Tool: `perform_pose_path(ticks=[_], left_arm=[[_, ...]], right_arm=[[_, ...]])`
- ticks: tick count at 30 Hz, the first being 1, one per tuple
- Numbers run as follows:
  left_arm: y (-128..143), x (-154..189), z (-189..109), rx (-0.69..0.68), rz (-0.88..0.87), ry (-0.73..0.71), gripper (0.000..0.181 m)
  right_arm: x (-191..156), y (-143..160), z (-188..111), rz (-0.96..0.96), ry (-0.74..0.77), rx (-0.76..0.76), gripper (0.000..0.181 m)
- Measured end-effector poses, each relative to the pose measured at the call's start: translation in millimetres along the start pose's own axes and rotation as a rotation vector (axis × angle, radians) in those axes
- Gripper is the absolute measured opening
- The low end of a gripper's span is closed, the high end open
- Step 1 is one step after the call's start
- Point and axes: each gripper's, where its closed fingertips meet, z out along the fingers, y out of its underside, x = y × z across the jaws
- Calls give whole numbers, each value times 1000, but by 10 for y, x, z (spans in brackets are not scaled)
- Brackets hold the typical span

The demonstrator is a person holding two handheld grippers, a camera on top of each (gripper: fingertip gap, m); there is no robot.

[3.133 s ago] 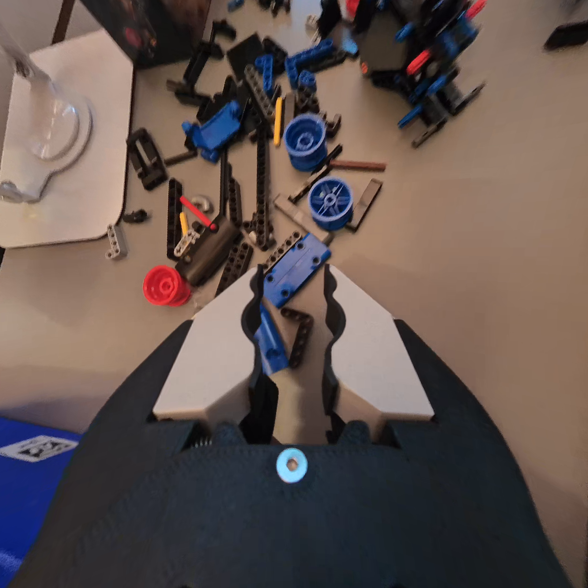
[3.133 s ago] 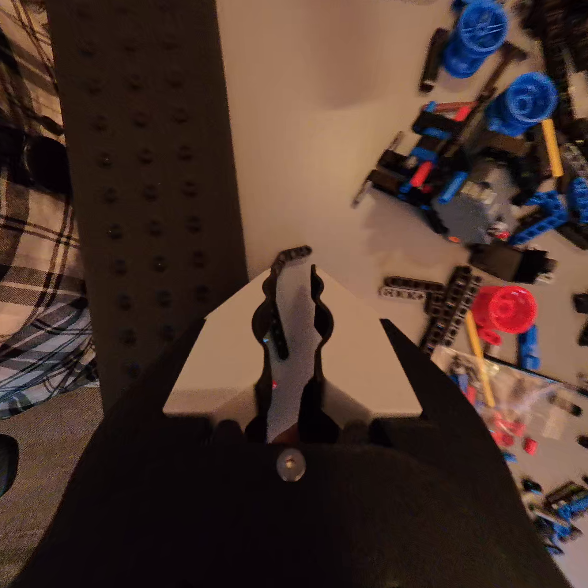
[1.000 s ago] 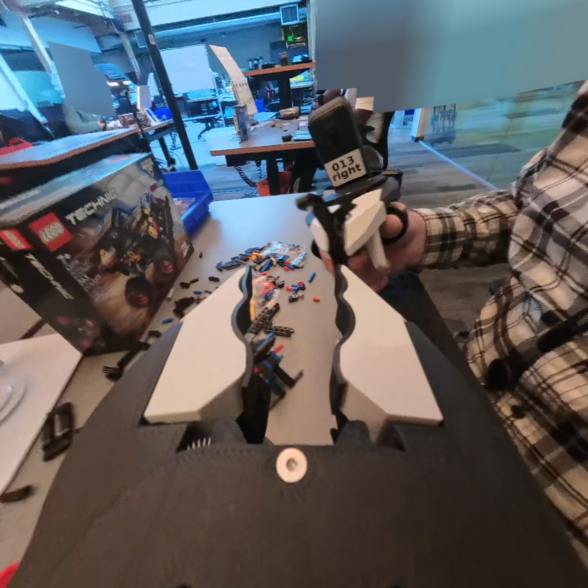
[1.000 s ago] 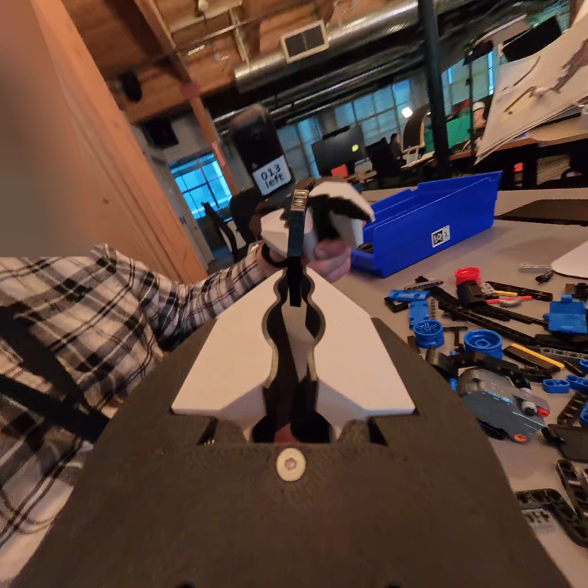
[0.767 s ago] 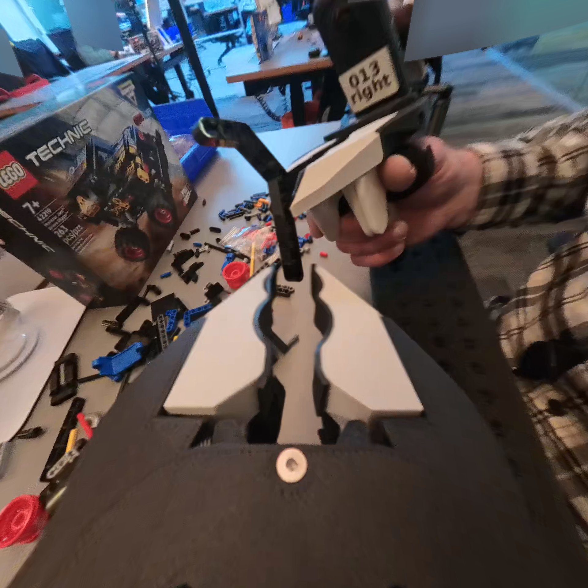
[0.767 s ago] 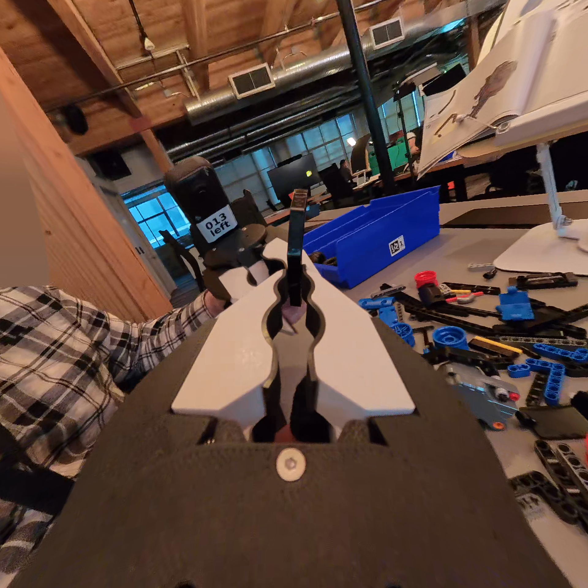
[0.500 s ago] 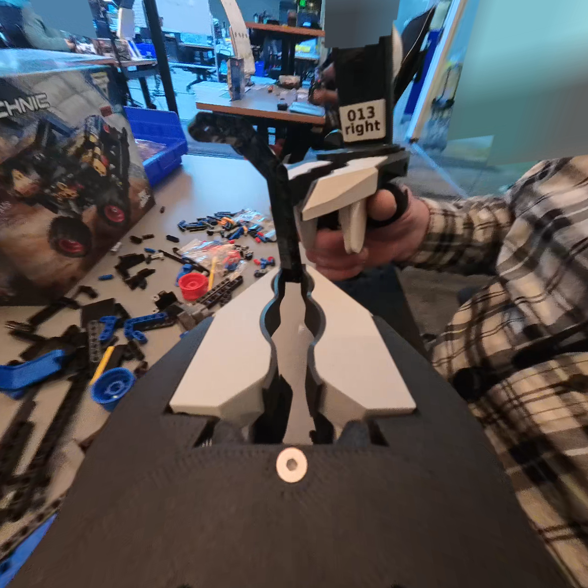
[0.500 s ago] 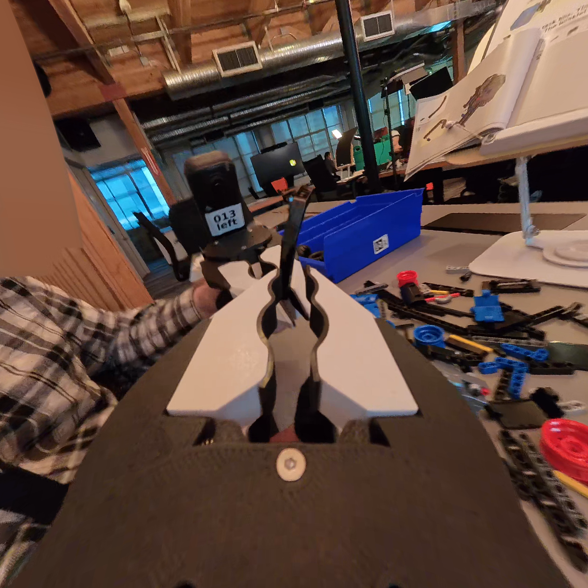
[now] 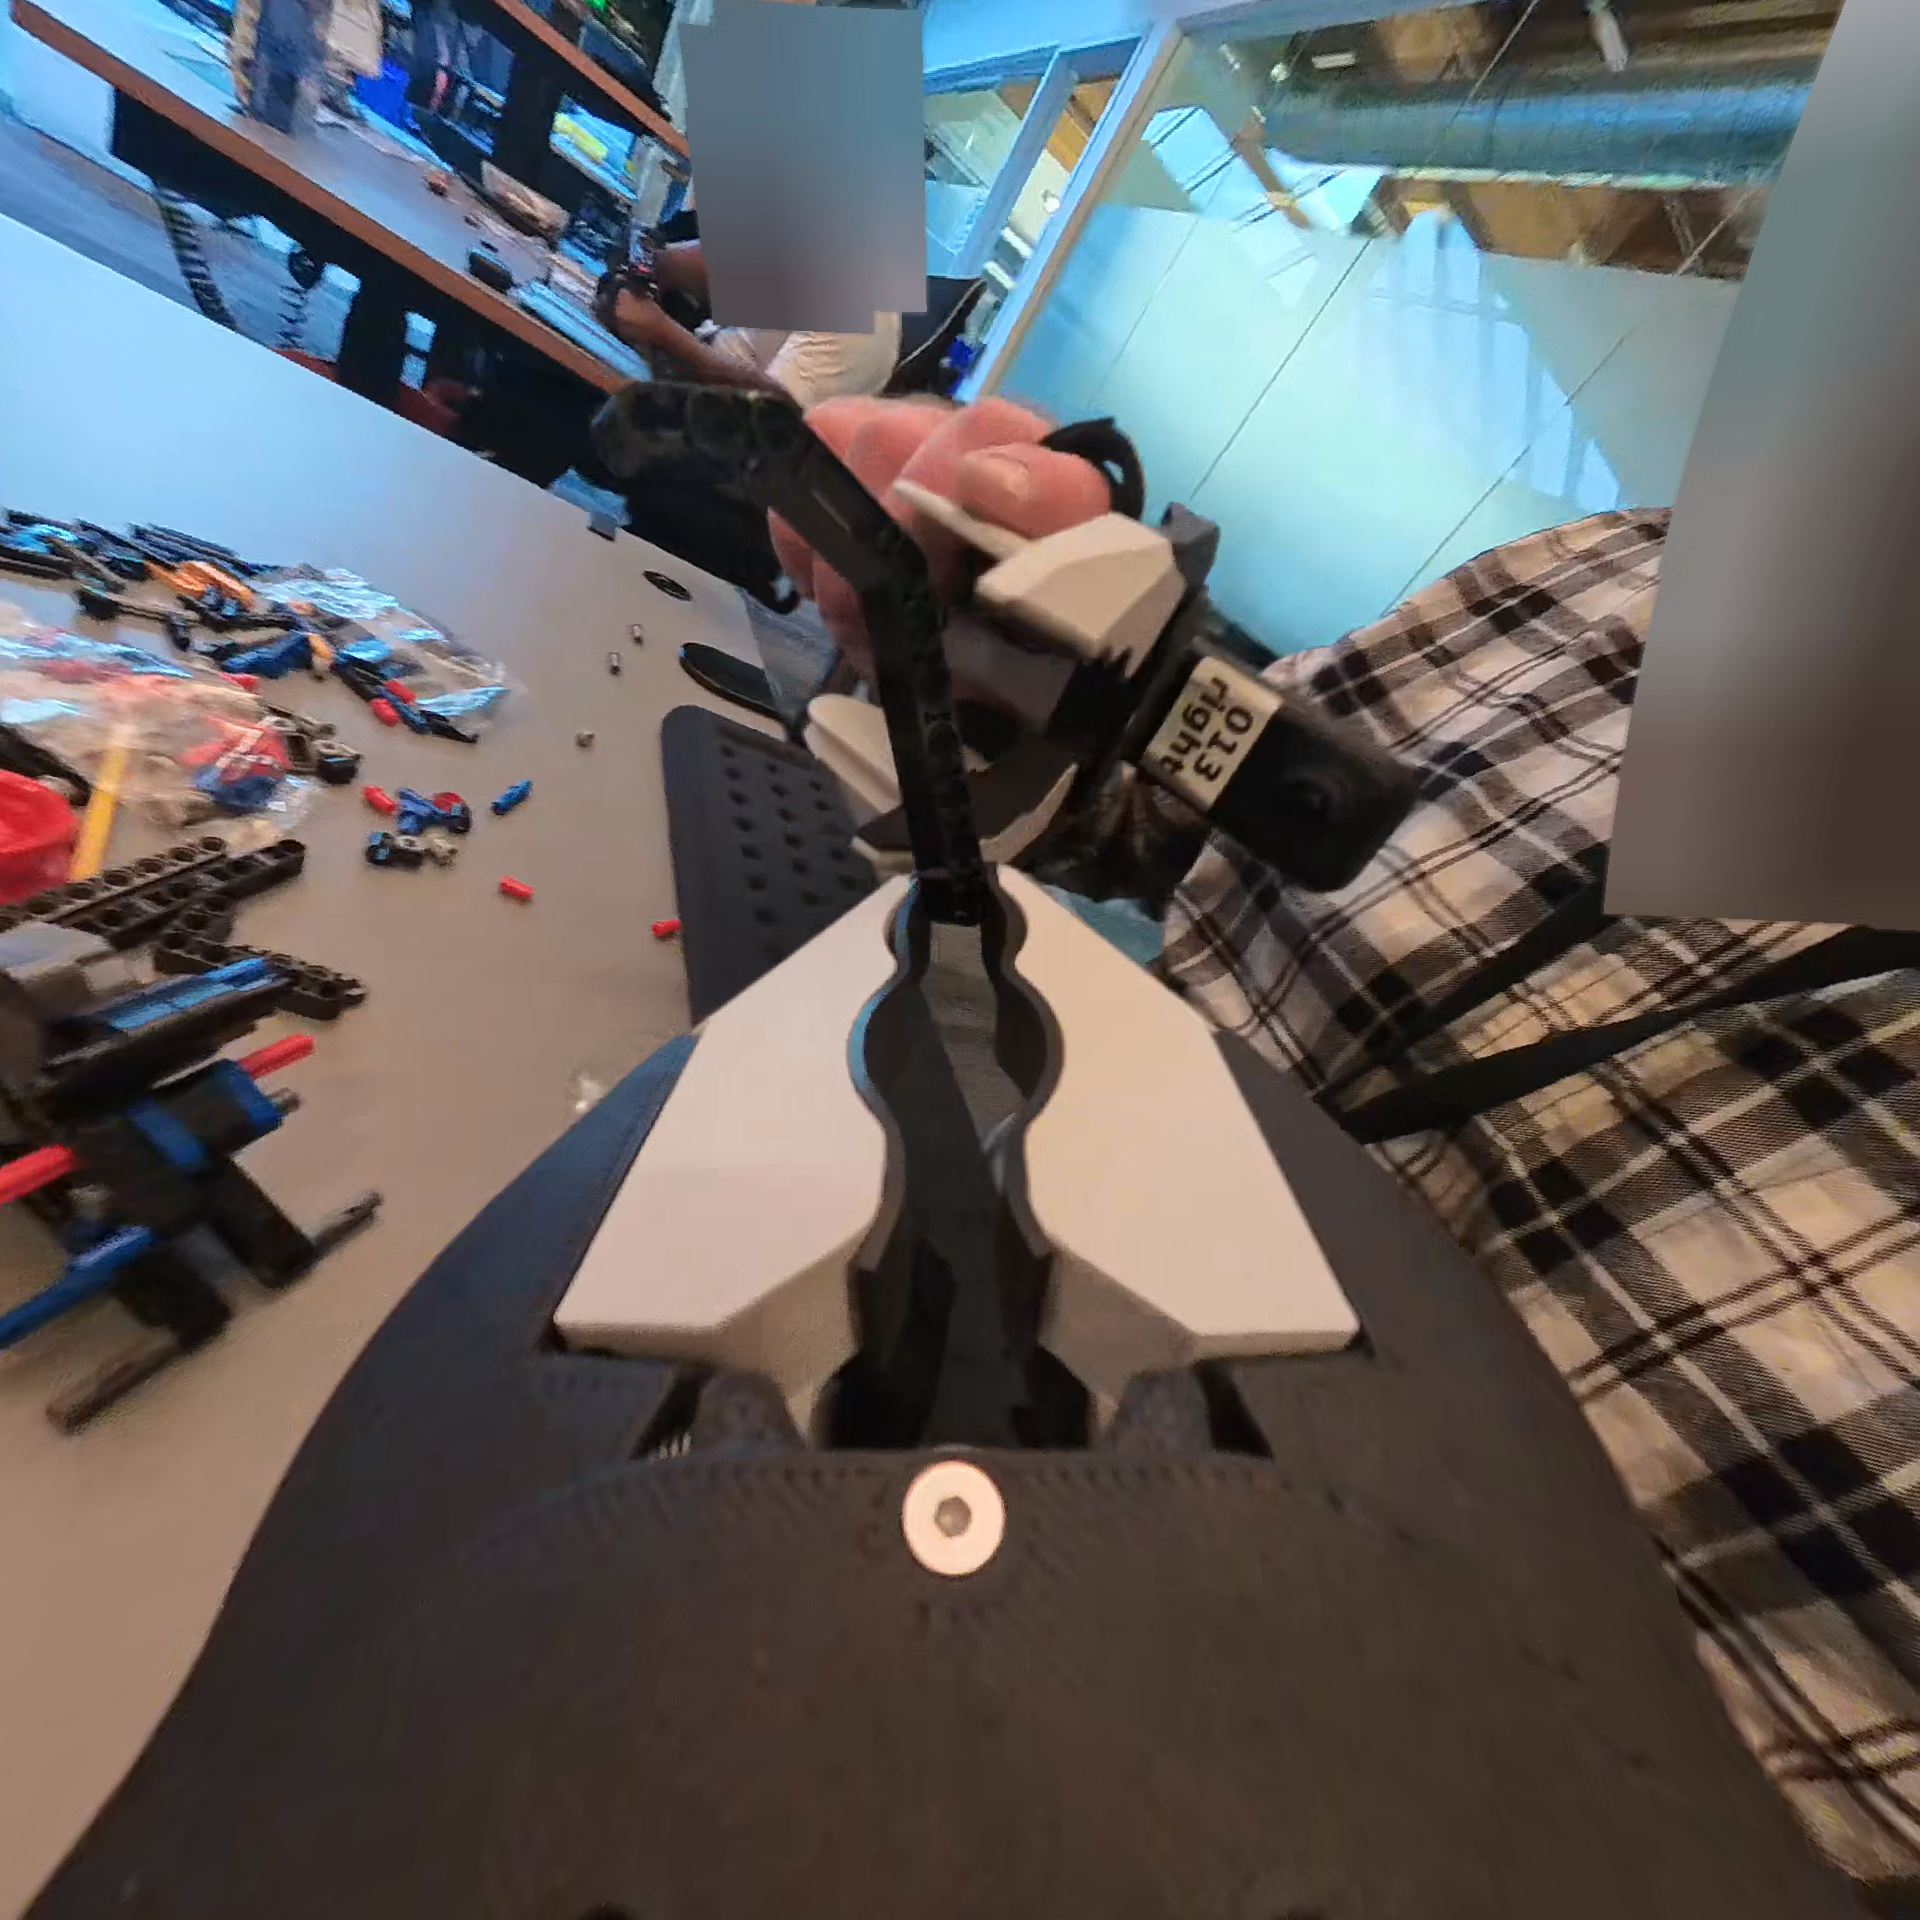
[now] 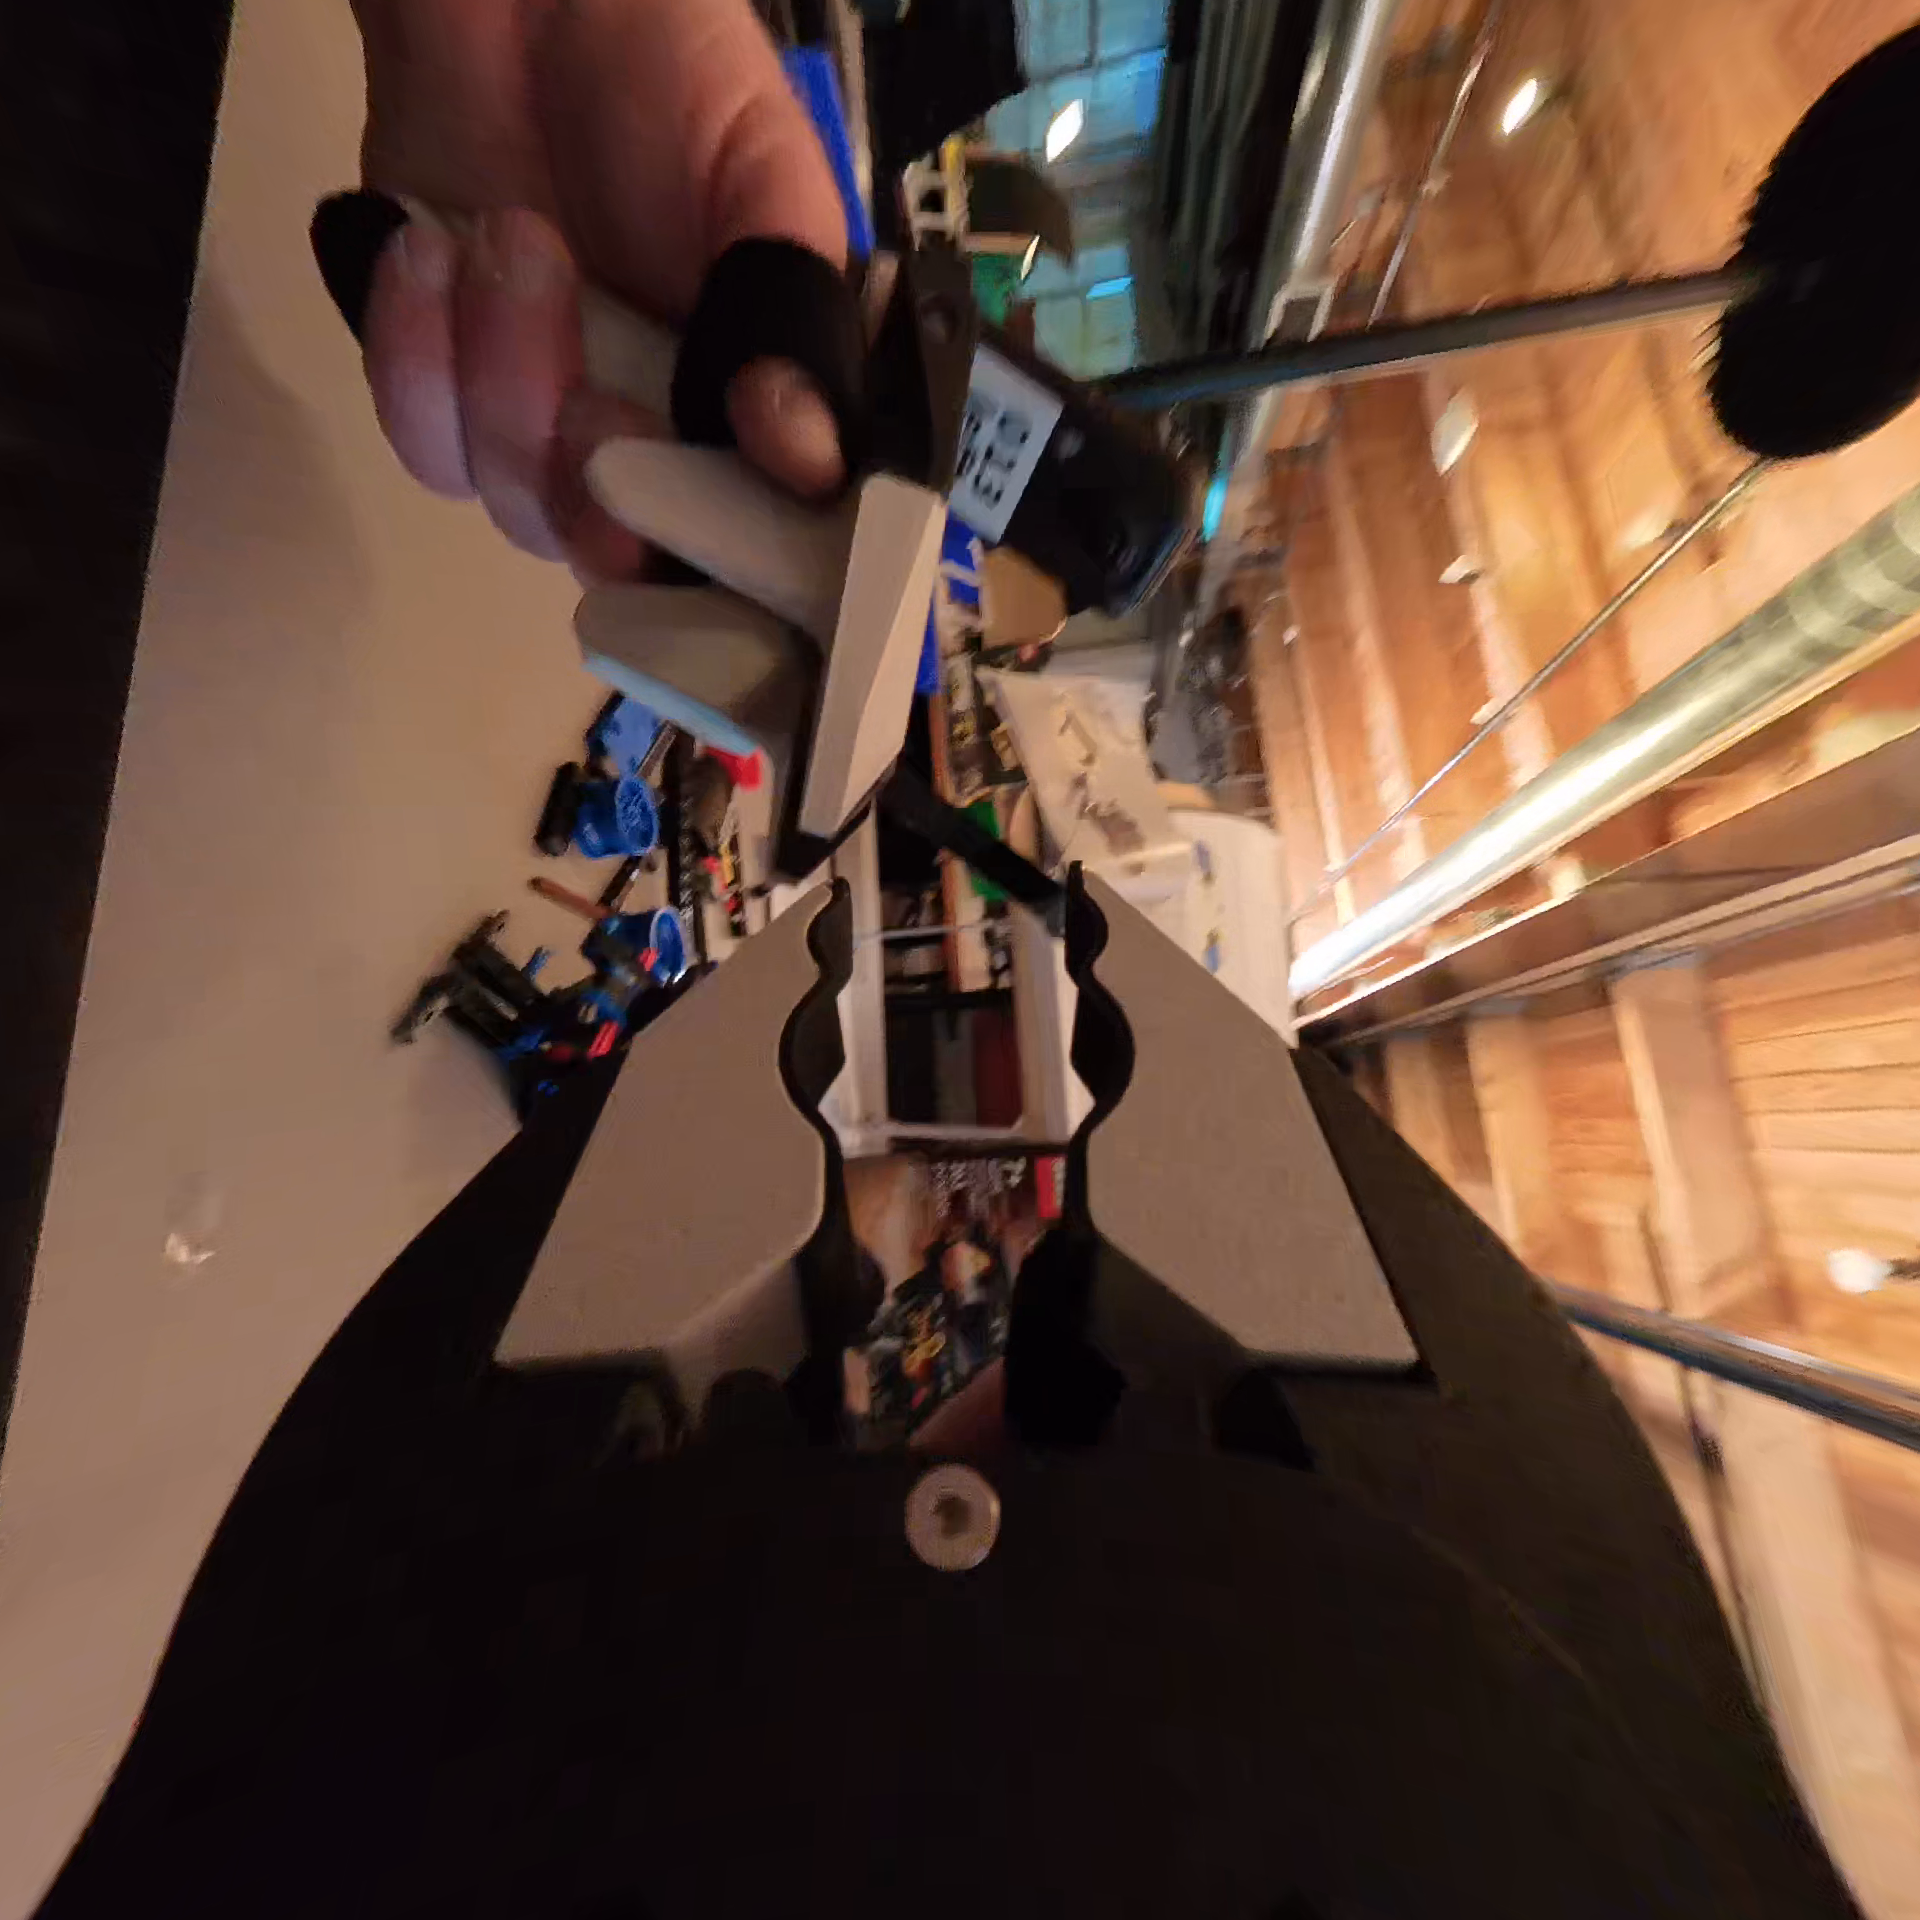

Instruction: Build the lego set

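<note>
Loose lego pieces and a half-built model are lying on the desk at the left. The left gripper is clenching its jaws on the lower end of a bent black beam, holding it up above the desk edge. Just beside it, the right gripper is hovering with jaws released, nothing between them.

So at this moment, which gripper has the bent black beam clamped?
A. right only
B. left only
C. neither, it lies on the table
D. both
B. In the left wrist view the left gripper is shut on the bent black beam; in the right wrist view the right gripper stands open with nothing between its fingers.
</note>
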Motion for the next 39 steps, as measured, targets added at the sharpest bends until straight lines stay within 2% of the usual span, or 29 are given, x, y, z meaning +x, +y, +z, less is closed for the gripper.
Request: perform_pose_path(ticks=[3,7,9,12,14,16,18,20,22,25,26,31,32,36,39], left_arm=[[74,89,31,-21,-57,65,7],[179,204,124,-67,-104,139,6],[234,242,201,-86,-120,168,8],[207,142,215,-53,-115,119,11],[188,-12,186,-56,-69,6,34],[218,-195,111,-102,20,-138,41],[259,-315,44,-149,91,-239,39],[332,-402,21,-197,129,-304,37],[478,-553,-1,-282,161,-389,36],[679,-657,15,-381,195,-431,36],[718,-668,24,-400,199,-435,35],[813,-745,-12,-448,218,-461,34],[819,-766,-22,-448,213,-465,34],[798,-822,-38,-451,240,-495,33],[768,-870,-16,-476,305,-533,30]], right_arm=[[26,-72,-36,-123,38,11,37],[-101,-111,-60,-193,-4,38,29],[-123,-109,-68,-185,-10,29,12],[-219,24,-94,-134,-101,-30,7],[-358,193,-127,-15,-237,-89,7],[-526,394,-199,153,-415,-169,7],[-765,619,-339,269,-638,-272,8],[-887,762,-408,304,-763,-310,7],[-1109,810,-515,388,-980,-348,7],[-1363,800,-538,434,-1200,-346,7],[-1426,798,-491,441,-1230,-336,7],[-1522,768,-307,465,-1265,-307,7],[-1514,766,-281,481,-1257,-302,12],[-1476,854,-302,516,-1233,-323,27],[-1325,973,-369,562,-1168,-349,27]])
